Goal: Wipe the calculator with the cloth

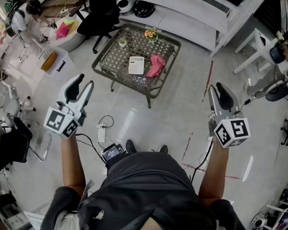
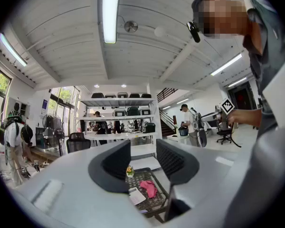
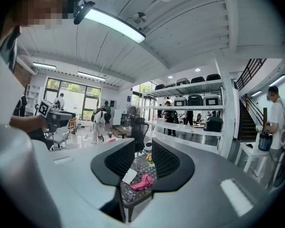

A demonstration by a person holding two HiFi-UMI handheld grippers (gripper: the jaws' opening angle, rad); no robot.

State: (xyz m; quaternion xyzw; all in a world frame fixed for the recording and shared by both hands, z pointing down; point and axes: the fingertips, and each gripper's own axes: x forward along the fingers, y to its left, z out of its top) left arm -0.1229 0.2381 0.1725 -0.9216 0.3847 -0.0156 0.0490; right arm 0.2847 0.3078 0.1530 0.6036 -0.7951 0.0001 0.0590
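Note:
A white calculator [image 1: 136,64] lies on a small lattice-top metal table [image 1: 116,52], with a pink cloth [image 1: 157,65] crumpled just to its right. Both grippers are held well short of the table, above the floor. My left gripper [image 1: 83,89] is open and empty, and between its jaws the left gripper view shows the calculator [image 2: 136,196] and cloth [image 2: 148,188] far off. My right gripper [image 1: 219,96] is also open and empty; the calculator [image 3: 129,176] and cloth [image 3: 143,182] appear small between its jaws.
A small flower pot [image 1: 150,34] and a little cup [image 1: 122,43] stand at the table's far side. A black office chair [image 1: 100,14] is behind the table, white shelving [image 1: 192,18] beyond. Cables and a power strip [image 1: 102,133] lie on the floor near the person's feet.

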